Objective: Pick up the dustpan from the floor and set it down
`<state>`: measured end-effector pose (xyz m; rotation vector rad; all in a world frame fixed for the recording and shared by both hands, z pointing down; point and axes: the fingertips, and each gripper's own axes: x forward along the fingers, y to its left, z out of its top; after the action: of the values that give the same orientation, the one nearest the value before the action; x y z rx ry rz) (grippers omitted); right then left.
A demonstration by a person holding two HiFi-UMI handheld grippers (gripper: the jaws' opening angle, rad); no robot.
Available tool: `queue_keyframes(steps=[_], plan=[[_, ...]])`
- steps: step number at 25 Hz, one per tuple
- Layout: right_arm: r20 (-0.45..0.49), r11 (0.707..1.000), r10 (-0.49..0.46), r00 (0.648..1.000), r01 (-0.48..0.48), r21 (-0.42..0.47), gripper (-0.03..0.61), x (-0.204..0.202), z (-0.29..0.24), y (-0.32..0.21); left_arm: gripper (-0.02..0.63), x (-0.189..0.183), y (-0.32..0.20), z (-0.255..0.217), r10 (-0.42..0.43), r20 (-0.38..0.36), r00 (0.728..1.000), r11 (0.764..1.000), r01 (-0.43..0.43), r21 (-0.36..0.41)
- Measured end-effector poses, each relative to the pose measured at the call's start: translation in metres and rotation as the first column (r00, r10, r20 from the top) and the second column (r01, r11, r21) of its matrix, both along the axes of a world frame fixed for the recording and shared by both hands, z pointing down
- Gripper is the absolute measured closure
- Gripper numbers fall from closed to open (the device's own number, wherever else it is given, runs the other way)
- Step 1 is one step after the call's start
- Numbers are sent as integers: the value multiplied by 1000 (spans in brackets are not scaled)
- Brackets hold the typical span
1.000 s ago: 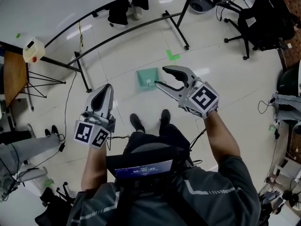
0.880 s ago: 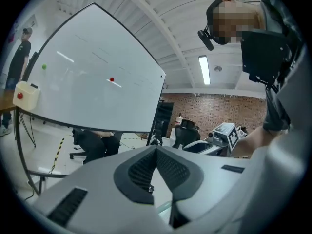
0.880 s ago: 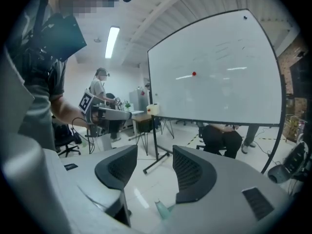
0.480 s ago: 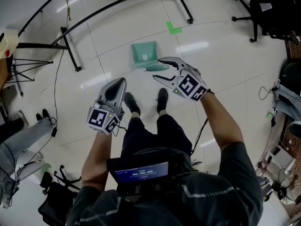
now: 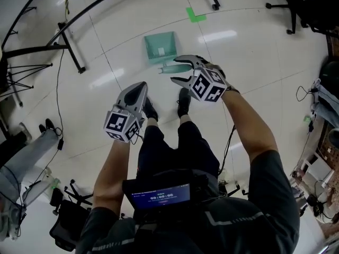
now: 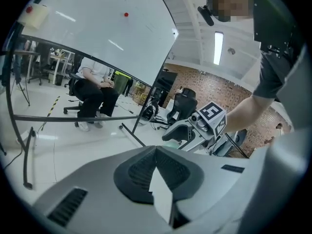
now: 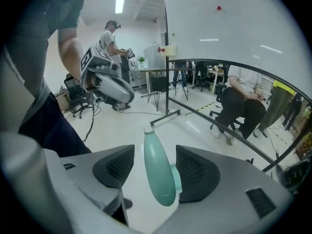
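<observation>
- Head view: the teal dustpan (image 5: 160,45) lies flat on the pale floor (image 5: 254,62), its handle (image 5: 170,67) pointing back toward my shoes (image 5: 183,99).
- My right gripper (image 5: 176,70) is down at the handle, one jaw on either side of it.
- My left gripper (image 5: 141,86) hangs to the left of the handle, apart from the dustpan, above my left shoe.
- A green tape mark (image 5: 195,15) sits on the floor beyond the dustpan.
- Left gripper view: my left gripper (image 6: 156,152) has its jaws pressed together with nothing between them. Past them I see my right gripper (image 6: 195,128) and, farther off, a seated person (image 6: 95,94) below a whiteboard (image 6: 97,28).
- Right gripper view: my right gripper (image 7: 155,165) stands wide, its jaws having just been opening. The dustpan handle (image 7: 157,182) runs up the gap between the pads, nearer the right-hand pad; neither pad presses on it. My left gripper (image 7: 109,84) shows at upper left.
</observation>
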<state>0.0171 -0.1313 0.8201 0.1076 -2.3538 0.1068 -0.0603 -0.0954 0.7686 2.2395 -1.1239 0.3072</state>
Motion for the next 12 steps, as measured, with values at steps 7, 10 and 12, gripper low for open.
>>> queue_keyframes(steps=[7, 10, 12], plan=[[8, 1000, -3, 1000, 3, -14, 352, -8, 25, -1, 591, -5, -1, 10, -16, 15, 1000, 1000, 17, -12], [19, 1000, -18, 1000, 18, -6, 396, -12, 28, -2, 591, -7, 0, 13, -9, 5, 1000, 1000, 10, -23], [20, 1000, -25, 999, 25, -13, 408, -14, 26, -2, 591, -10, -1, 9, -23, 0, 1000, 999, 23, -28]])
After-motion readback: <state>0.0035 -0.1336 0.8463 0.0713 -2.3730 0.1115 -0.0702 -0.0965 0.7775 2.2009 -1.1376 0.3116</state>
